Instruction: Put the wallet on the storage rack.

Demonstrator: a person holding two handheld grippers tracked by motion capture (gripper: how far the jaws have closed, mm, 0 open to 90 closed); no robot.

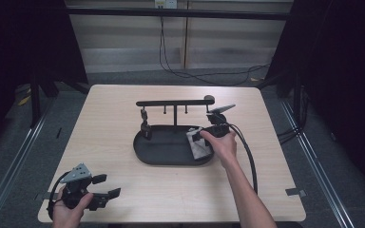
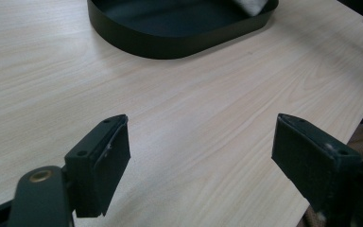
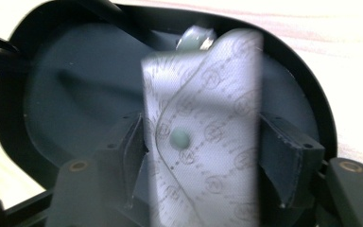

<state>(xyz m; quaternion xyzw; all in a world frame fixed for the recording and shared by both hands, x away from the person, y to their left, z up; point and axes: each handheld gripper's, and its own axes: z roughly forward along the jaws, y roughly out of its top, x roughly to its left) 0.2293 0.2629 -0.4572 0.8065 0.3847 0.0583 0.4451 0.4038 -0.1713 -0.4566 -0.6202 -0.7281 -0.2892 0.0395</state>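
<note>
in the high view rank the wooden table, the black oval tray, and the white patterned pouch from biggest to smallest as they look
1. The wooden table, by far the largest.
2. The black oval tray, covering a modest part of the tabletop.
3. The white patterned pouch, smallest, at the tray's right end, partly covered by the right gripper shut on it.

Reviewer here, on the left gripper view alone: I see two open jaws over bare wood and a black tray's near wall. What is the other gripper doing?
Observer: The right gripper is shut on a pale patterned pouch, over the black tray.
Operator: Any fastener on that pouch?
Observer: Yes, a round snap sits on its pointed flap.
Operator: Anything else on the tray?
Observer: A black T-shaped stand rises from it, with a small dark item hanging near its left end.
</note>
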